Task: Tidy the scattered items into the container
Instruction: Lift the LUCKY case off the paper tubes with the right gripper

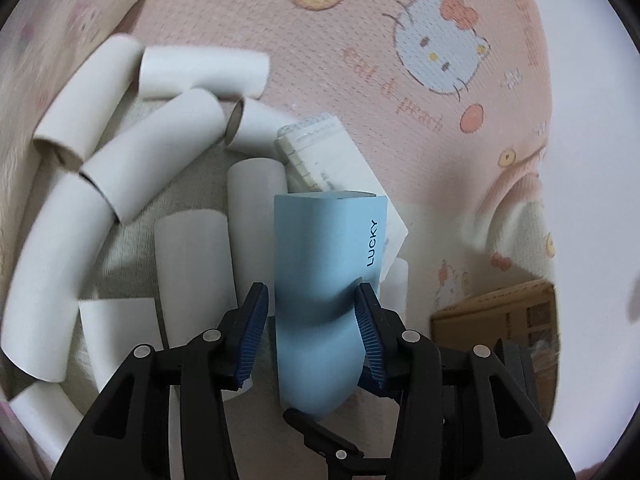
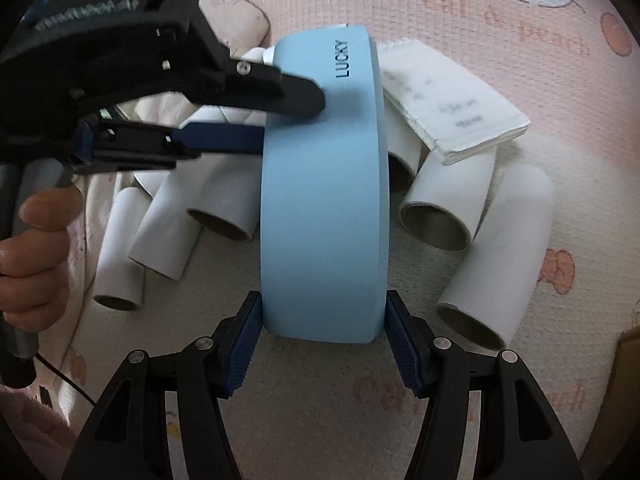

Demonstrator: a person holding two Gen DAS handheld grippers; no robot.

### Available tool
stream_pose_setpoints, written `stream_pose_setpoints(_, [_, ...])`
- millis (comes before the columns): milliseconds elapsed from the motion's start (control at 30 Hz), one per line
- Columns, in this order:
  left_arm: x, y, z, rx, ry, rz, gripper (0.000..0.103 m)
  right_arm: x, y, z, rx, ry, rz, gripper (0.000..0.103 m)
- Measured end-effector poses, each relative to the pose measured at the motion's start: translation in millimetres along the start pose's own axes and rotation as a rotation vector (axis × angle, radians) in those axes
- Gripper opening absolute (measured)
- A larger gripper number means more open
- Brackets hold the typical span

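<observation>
Contents, left to right. White cardboard tubes (image 1: 52,240), a loose heap curving along the left, lying on a pale cloth (image 1: 188,184) over the pink cartoon-print mat (image 1: 340,60); the cloth may be the container's lining, though no rim shows clearly. Left gripper (image 1: 314,312): jaws parted around the light blue box (image 1: 328,280) marked LUCKY, a gap at the left pad, the right pad touching or very near it (a loosened hold, it seems). Right gripper (image 2: 324,344): jaws clamped on the box's near end, carrying it on edge above the tubes, presumably to lower it among them. White notepad (image 2: 452,108): flat behind the box, resting partly on tubes. Brown carton (image 1: 496,316): far right, apart.
</observation>
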State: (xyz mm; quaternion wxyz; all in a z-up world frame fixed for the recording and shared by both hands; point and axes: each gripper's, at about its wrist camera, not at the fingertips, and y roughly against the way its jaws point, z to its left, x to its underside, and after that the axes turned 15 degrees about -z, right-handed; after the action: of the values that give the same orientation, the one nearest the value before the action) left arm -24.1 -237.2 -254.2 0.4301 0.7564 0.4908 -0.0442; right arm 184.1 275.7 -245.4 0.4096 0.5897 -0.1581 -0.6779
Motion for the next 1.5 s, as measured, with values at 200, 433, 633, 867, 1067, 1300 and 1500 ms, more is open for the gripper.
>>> stream_pose_setpoints(200, [-0.7, -4.6, -10.6, -0.005, -0.08, -0.008, 0.05, -6.9, -3.5, 0.4, -0.023, 0.017, 0.001, 0.059])
stream_pose_setpoints(433, [-2.3, -8.4, -0.7, 0.036, 0.005, 0.014, 0.05, -13.3, -10.4, 1.7, -0.04, 0.037, 0.003, 0.059])
stream_pose_setpoints(633, [-7.6, -9.1, -7.2, 0.018, -0.058, -0.013, 0.058, -12.6, -10.9, 7.3, -0.068, 0.096, -0.014, 0.059])
stream_pose_setpoints(867, [-8.8, -6.9, -9.6, 0.013, -0.084, -0.048, 0.058, -15.7, -11.0, 9.3, -0.1, 0.121, -0.008, 0.059])
stream_pose_setpoints(1067, [-13.0, 6.4, -20.2, 0.048, -0.095, -0.07, 0.056, -21.8, -2.4, 13.7, -0.119, 0.158, -0.013, 0.059])
stream_pose_setpoints(1300, [-28.4, 31.3, -51.8, 0.121, -0.123, -0.138, 0.053, -45.9, 30.2, 12.4, -0.172, 0.204, -0.06, 0.059])
stream_pose_setpoints(1500, [-37.8, 48.5, -95.9, 0.181, -0.202, -0.182, 0.051, -71.1, 71.1, -6.5, -0.17, 0.189, -0.121, 0.059])
